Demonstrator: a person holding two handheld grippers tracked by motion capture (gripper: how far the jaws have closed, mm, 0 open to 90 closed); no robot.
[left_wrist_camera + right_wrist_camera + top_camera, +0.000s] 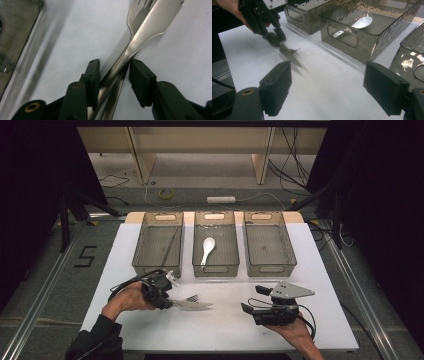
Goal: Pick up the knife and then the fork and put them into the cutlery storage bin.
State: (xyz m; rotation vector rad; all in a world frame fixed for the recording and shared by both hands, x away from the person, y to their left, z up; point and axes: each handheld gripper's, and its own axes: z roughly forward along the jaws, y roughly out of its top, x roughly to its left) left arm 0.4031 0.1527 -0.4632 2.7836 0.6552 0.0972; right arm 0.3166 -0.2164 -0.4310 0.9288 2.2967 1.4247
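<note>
My left gripper (169, 299) is shut on the handles of a steel knife (199, 306) and a fork (192, 297), which cross between its jaws. In the left gripper view the knife (160, 17) lies over the fork (133, 20), both pinched between the black pads (93, 80). In the right gripper view the left gripper (275, 37) holds the knife (290, 56) and fork (295, 50) just above the white table, casting a shadow. My right gripper (254, 299) sits at the front right, open with nothing between its jaws (327, 75).
Three smoky clear bins stand in a row at the back: left (155, 269), middle (216, 270), right (270, 268). A white spoon (207, 249) lies in the middle bin (352, 42). Something thin and dark lies in the left bin. The white table (225, 330) ends near my hands.
</note>
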